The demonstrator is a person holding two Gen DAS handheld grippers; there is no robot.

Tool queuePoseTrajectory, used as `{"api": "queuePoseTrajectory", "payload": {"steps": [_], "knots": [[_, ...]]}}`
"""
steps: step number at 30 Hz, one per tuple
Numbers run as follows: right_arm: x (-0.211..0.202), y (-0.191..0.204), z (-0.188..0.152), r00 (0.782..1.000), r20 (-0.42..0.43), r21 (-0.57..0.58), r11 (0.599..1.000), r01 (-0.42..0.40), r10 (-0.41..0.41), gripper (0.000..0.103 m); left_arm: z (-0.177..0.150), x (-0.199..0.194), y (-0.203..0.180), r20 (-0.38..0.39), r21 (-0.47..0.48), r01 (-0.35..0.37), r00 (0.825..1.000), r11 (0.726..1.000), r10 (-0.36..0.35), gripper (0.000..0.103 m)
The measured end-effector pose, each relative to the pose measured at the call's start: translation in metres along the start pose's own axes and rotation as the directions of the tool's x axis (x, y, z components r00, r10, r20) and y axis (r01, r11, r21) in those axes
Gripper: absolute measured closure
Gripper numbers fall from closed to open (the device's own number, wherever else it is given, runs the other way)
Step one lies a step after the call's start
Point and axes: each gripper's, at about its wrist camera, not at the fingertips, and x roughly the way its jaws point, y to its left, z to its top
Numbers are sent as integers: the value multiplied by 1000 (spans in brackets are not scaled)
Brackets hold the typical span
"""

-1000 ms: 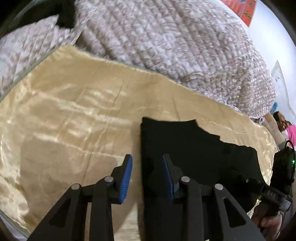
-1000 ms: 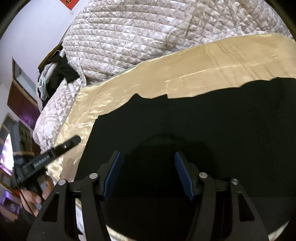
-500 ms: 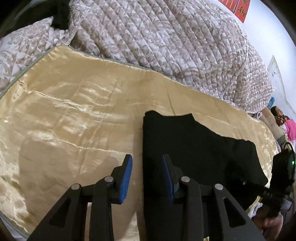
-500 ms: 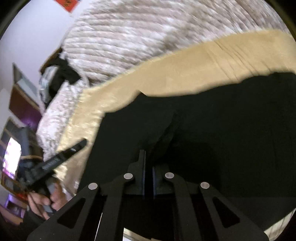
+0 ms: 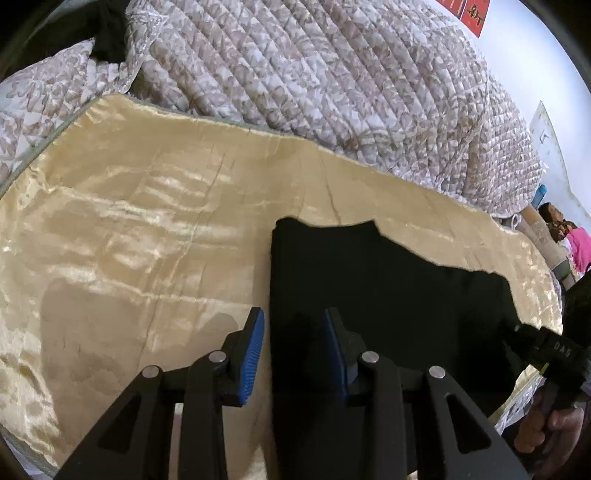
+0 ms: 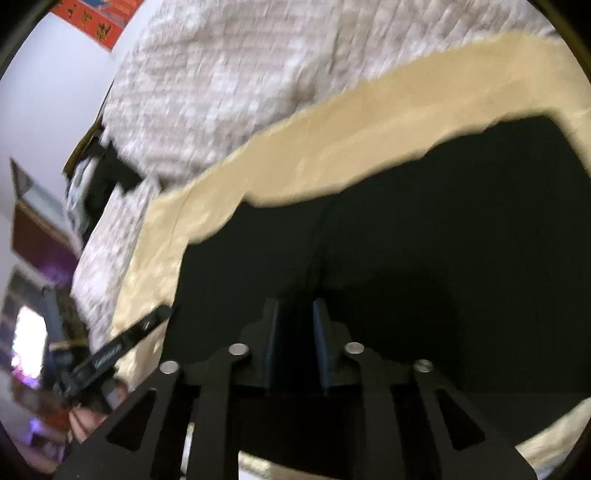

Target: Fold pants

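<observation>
Left tongs (image 5: 293, 345): spread, straddling the left edge of the black fabric pants (image 5: 369, 288), nothing gripped.
Pants: flat on the gold satin sheet (image 5: 147, 229) over the bed.
Right tongs (image 6: 294, 332): narrowly parted around a raised fold; grip uncertain through blur.
Advice: pinch both layers squarely, lift evenly, keep edges aligned.

right gripper (image 5: 554, 349) body — faint "DAS", wall posters' (image 6: 92, 20) characters unreadable

Both grippers were black, the left gripper (image 5: 293, 347) with ribbed blue pads (image 5: 253, 356) and silver pivot screws (image 5: 217, 357); the right gripper (image 6: 295, 341) bore white lettering, partly legible.
</observation>
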Motion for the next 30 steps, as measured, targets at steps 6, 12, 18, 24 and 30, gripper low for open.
{"api": "queuePoseTrajectory", "payload": {"steps": [6,12,18,24,30], "knots": [[4,29,11,998,22,-132,990,-54,58,84,4,15,-19,-17,46,50,999,998,-50,67],[31,10,5,997,-31,-98,993,68,-71,100,-8,27,-22,-41,71,50,998,996,-47,65],[-1,9,-10,996,42,-118,989,87,-83,97,-19,7,-23,-33,48,74,997,996,-72,65],[-4,34,-51,997,22,-312,947,71,-67,95,-47,-1,-40,-24,139,59,998,989,-56,65],[-14,41,-65,986,93,-402,901,163,-137,94,-51,-20,-49,28,148,48,998,988,-52,65]]}}
